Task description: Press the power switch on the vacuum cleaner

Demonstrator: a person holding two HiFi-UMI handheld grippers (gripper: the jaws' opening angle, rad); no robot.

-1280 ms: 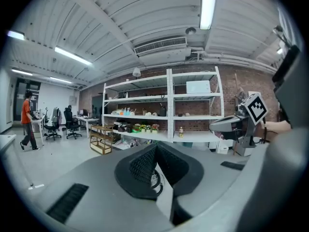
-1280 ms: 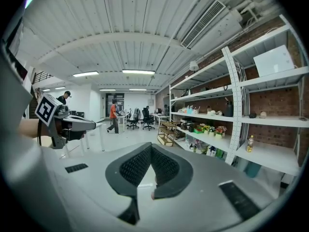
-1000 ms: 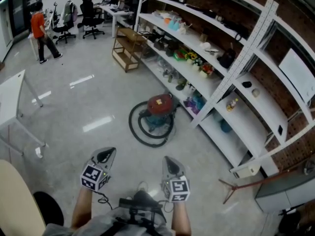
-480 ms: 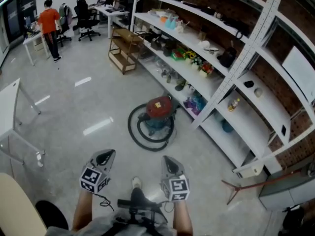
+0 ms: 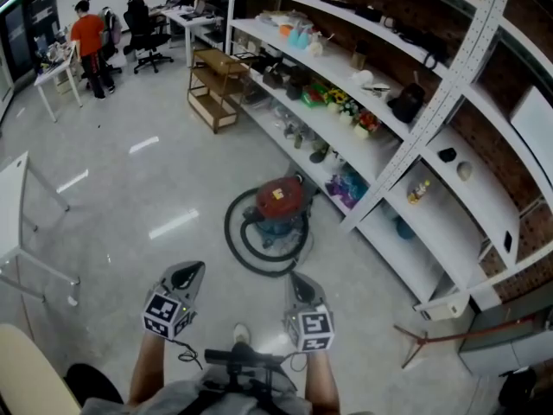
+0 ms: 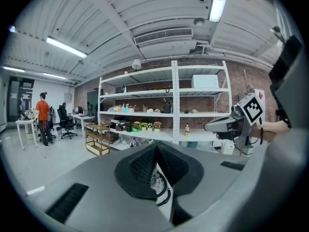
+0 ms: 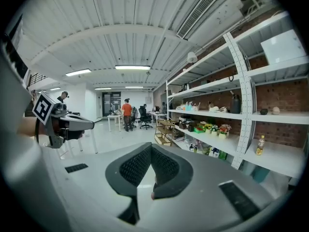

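Observation:
The vacuum cleaner (image 5: 279, 202) has a red lid and a teal body and stands on the grey floor beside the shelving, with its black hose (image 5: 246, 247) coiled around it. Both grippers are held low in front of the person, well short of the vacuum. In the head view my left gripper (image 5: 185, 274) and right gripper (image 5: 299, 285) point toward it. In the left gripper view the left gripper (image 6: 155, 147) has its jaws together, and part of the hose (image 6: 163, 191) shows in the slit below the tips. The right gripper (image 7: 150, 147) is also shut, with nothing held.
A long white shelving rack (image 5: 380, 137) full of small items runs along the right. A wooden cart (image 5: 216, 85) stands further back, and a white table (image 5: 15, 199) is at the left. A red-legged stand (image 5: 429, 337) lies at the right. People are at desks (image 5: 60, 69) far back.
The view has advanced a little toward the vacuum. The person in orange has walked from the open floor to the far desk. Both grippers keep their pose and stay shut.

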